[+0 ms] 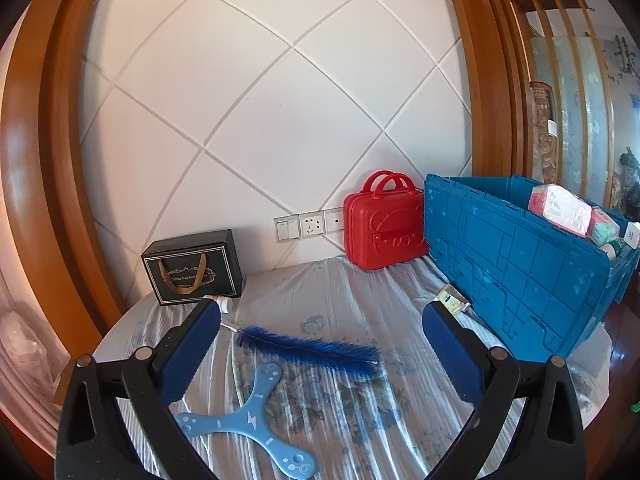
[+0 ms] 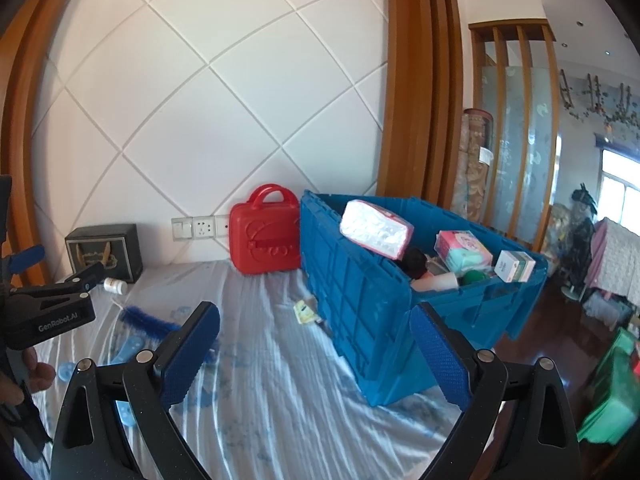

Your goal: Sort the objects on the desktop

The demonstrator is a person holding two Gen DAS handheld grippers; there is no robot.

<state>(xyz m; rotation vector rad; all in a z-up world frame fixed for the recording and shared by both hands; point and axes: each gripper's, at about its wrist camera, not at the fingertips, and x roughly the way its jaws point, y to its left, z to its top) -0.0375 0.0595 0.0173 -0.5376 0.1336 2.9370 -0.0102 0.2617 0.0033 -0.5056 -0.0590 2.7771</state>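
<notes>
My left gripper [image 1: 322, 310] is open and hovers over a blue feather [image 1: 308, 348] lying on the cloth. A light-blue three-armed boomerang toy [image 1: 248, 424] lies just in front of the feather, and a small white bottle [image 1: 222, 304] lies by the left fingertip. My right gripper [image 2: 314, 314] is open and empty, hanging near the corner of the blue crate [image 2: 360, 300]. The crate holds a tissue pack [image 2: 376, 234], boxes and other small items. A small packet [image 2: 306, 312] lies against the crate's wall. The right wrist view also shows the left gripper [image 2: 68, 262], feather [image 2: 148, 322] and bottle [image 2: 116, 286].
A red carry case [image 1: 382, 226] and a black gift box [image 1: 192, 268] stand against the white tiled wall. A pale floral cloth [image 2: 260, 380] covers the table. A person's hand [image 2: 24, 376] holds the left gripper. Wooden floor and green items [image 2: 612, 392] lie beyond the table's right edge.
</notes>
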